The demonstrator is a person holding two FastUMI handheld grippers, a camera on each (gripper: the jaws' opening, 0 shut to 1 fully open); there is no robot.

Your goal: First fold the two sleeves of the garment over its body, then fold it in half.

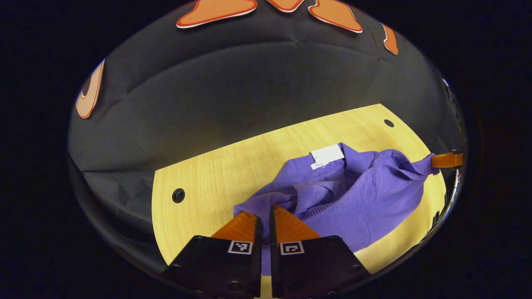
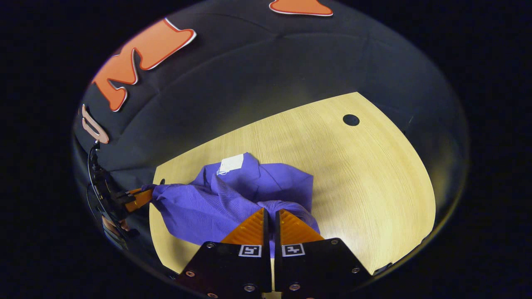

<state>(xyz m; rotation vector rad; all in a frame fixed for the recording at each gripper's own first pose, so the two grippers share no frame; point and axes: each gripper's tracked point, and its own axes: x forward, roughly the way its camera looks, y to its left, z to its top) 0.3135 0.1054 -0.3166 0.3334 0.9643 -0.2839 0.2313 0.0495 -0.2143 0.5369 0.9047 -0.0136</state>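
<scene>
purple garment [image 1: 357,195] lay bunched on wooden worktop [image 1: 216,178], white tag [image 1: 327,154] at far edge. left claw [image 1: 265,214] clenched on garment's near-left edge. right claw [image 2: 271,216] clenched on fabric at garment's right end, cloth pulled taut toward it. dark hole [image 2: 351,120] in worktop, far right.

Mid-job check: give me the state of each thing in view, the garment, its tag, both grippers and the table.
Purple garment: bunched, lifted at two points, not flat.
White tag: attached at the far edge, lying face up.
Left gripper: jaws shut on the garment.
Right gripper: jaws shut on the garment.
Wooden table: carrying the garment's lower part.
</scene>
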